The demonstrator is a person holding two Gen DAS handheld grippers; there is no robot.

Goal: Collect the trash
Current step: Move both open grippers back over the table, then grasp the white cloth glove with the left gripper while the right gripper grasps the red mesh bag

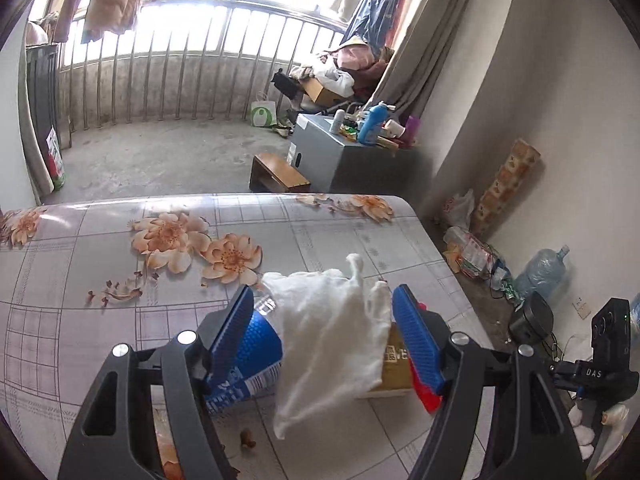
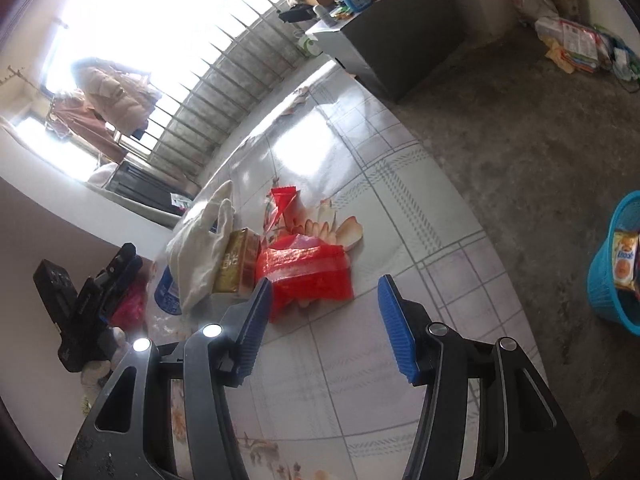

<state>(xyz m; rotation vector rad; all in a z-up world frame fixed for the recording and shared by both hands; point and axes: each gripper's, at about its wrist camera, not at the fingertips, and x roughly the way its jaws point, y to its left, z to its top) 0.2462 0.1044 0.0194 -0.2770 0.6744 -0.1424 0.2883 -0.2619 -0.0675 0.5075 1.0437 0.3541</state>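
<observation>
White cloth or glove, crumpled, lies on the bench in the left wrist view, between the spread blue pads of the left tool. The jaws stand wide and appear to grip nothing; whether the pads brush the cloth cannot be told. Beneath the cloth: blue cup, tan carton, red scrap. Risk: closing here could catch only a loose fold, so the cloth slips free, or the cup gets knocked and rolls. Hidden: most of the carton and red scrap, covered by cloth and pad. Small brown crumb below, identity unclear.

Red plastic bag, right wrist view, lies on the bench beside the gold-tan carton and the white cloth. Right tool, jaws partly open and empty, sits with its left pad just beside the bag. Risk: thin film may tear or slide away under a shallow pinch. Blue basket on the floor holds a snack packet; its rim is cut off by the frame edge. Window glare washes out the background.
</observation>
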